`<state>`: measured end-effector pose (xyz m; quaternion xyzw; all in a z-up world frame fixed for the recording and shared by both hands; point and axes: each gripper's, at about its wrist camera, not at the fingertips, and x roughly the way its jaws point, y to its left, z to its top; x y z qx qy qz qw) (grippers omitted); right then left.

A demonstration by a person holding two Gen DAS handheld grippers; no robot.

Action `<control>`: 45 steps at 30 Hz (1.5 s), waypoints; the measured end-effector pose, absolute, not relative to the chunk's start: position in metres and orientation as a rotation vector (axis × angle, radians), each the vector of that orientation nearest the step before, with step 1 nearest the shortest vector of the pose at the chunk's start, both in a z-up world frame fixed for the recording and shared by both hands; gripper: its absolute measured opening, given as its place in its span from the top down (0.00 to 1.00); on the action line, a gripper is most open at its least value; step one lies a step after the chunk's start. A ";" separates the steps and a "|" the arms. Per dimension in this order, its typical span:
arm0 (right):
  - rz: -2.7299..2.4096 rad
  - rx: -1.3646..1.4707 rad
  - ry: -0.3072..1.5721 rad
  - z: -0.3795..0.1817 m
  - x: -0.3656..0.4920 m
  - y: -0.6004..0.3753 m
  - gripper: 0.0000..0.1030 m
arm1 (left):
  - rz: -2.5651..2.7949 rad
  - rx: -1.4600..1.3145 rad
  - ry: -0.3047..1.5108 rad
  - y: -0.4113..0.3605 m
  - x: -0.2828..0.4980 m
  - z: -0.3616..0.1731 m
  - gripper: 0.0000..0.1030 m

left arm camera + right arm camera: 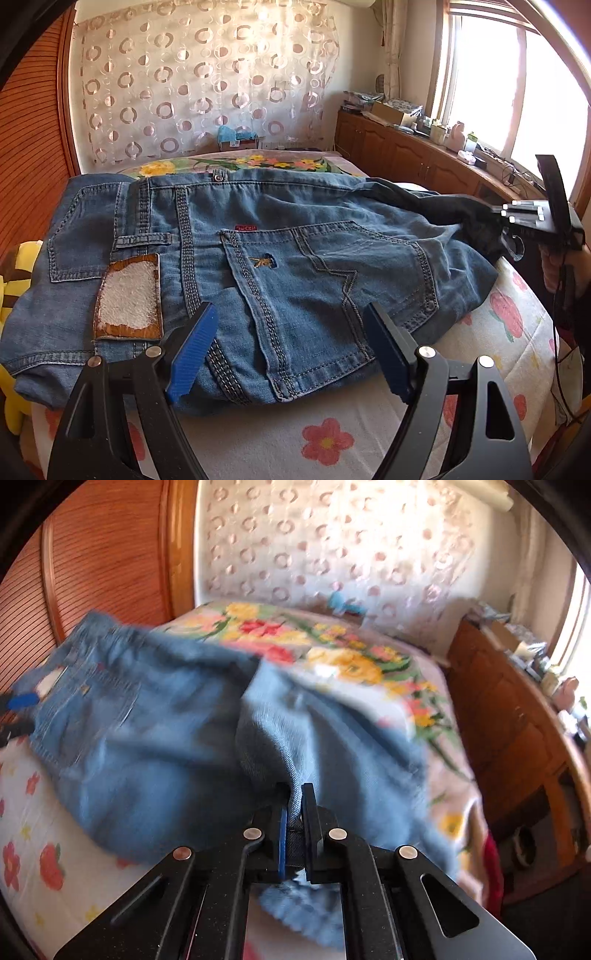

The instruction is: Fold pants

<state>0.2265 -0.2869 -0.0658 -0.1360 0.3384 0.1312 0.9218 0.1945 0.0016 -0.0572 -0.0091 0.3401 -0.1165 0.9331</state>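
Blue jeans (295,258) lie on the bed, seat side up, with back pockets and a worn leather patch (129,297) showing. My left gripper (291,332) is open and empty, hovering just above the seat near the front edge of the jeans. My right gripper (293,805) is shut on a fold of the jeans' leg fabric (332,746) and holds it lifted over the bed. In the left wrist view the right gripper (517,221) shows at the right, with dark denim draped from it. The right wrist view is motion-blurred.
The bed has a white floral sheet (332,439) in front and a brighter flowered blanket (332,646) behind. A yellow plush toy (14,280) lies at the left edge. A wooden cabinet (406,151) cluttered on top runs under the window at right. A wooden wardrobe (92,554) stands left.
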 end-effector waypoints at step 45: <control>0.085 0.154 0.737 -0.067 0.193 -0.395 0.30 | -0.170 -0.012 0.633 0.012 0.132 -0.041 0.21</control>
